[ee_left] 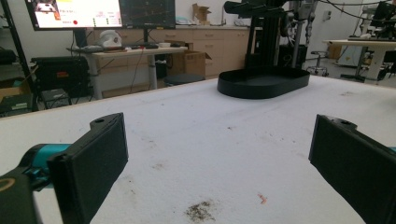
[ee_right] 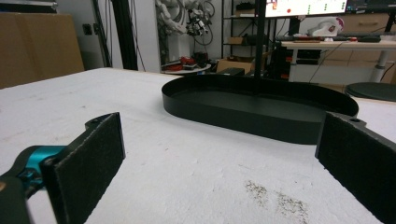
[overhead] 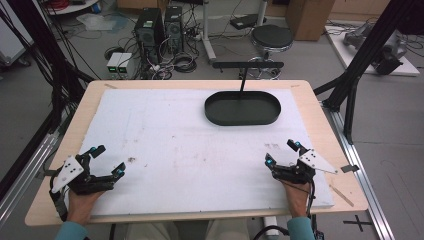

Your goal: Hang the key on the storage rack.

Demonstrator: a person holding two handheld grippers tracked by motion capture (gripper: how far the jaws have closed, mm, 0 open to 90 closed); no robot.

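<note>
At twelve o'clock sat an oval, shallow black tray [overhead: 243, 108]; left gripper [overhead: 106, 161] and right gripper [overhead: 283, 152] gaped, released.

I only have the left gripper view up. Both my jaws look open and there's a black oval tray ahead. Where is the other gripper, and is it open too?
Observer: The right gripper sits near the table's front right corner, jaws apart and nothing between them.
Operator: Anything inside the tray?
Observer: The high view looks straight into the tray; its floor is bare.
Operator: Which gripper is nearer to it?
Observer: The right one. The tray lies right of centre at the far side, while the left gripper is at the front left corner.
</note>
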